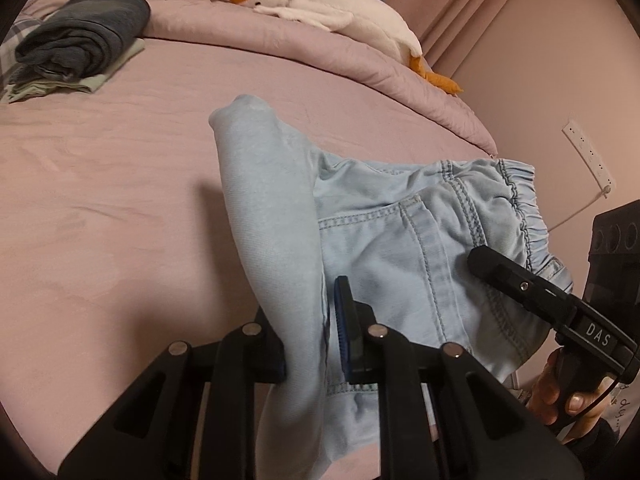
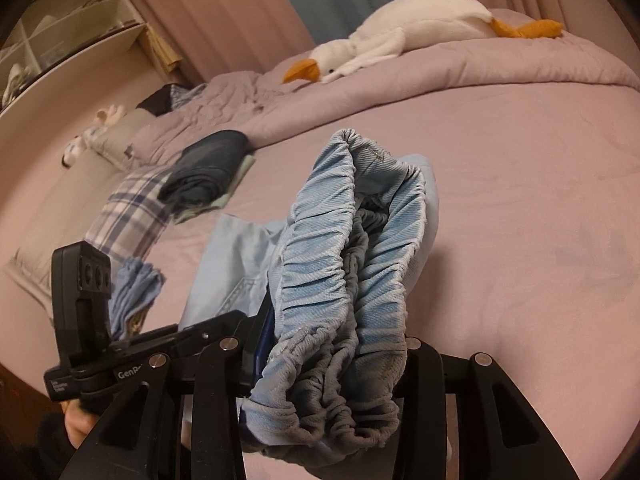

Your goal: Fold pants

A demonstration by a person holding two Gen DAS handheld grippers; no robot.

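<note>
The right gripper (image 1: 476,258) bore white "DAS" lettering, and "GenR", cut off, showed on the left gripper (image 2: 256,328). An open white shelf unit (image 2: 68,32) well beyond the left gripper held pale items too blurred to name. The left gripper (image 1: 316,320) was clamped on a folded leg of the light blue pants (image 1: 400,248), the cloth rising straight ahead between its fingers. The right gripper (image 2: 332,356) was closed over the bunched elastic waistband (image 2: 340,248), which stood just ahead of it above the pink bed (image 2: 520,200).
</note>
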